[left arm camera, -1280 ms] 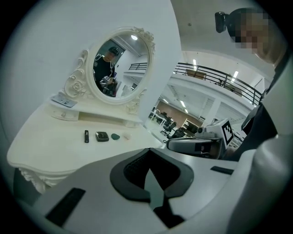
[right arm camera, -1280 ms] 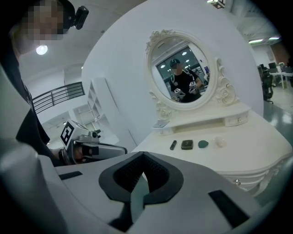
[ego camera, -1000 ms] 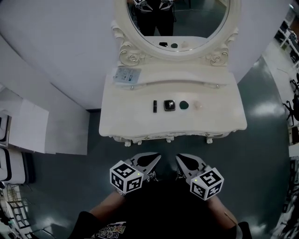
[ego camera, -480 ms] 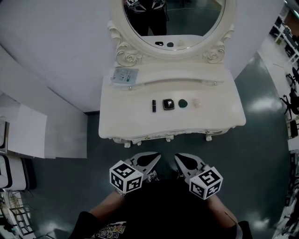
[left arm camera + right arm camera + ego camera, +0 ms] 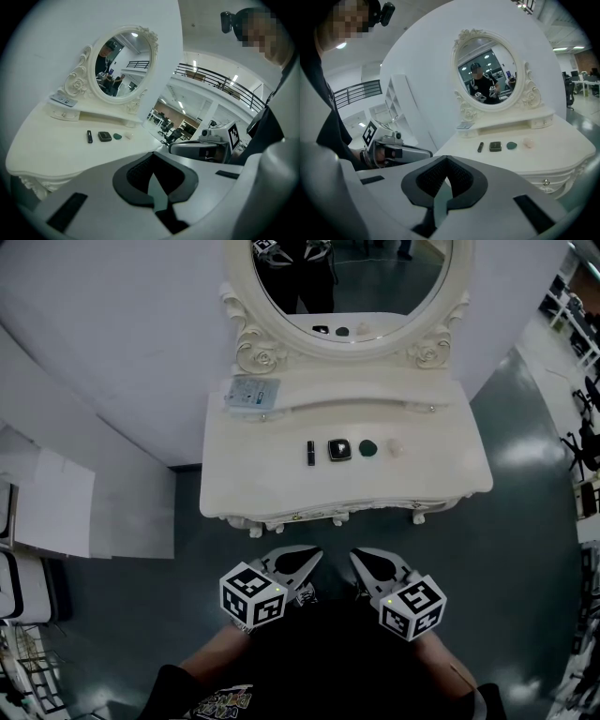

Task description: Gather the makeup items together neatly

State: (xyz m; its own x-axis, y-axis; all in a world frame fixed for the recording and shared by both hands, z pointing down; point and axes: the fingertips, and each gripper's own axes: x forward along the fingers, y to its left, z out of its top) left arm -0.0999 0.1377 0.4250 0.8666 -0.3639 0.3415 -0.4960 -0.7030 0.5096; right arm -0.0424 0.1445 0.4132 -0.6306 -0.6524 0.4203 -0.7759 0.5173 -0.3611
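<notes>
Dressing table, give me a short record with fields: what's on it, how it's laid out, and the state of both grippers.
surface: white dressing table with oval mirror
row, left to right: black tube, black square compact, dark green piece, pale pink piece
row position: middle of the tabletop, items side by side
back shelf: pale packet at its left end
left gripper: shut, empty, short of the table's front edge
right gripper: shut, empty, short of the front edge

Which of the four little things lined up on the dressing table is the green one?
The green piece, between the black square compact and the pale pink piece; the end tube is black.
</notes>
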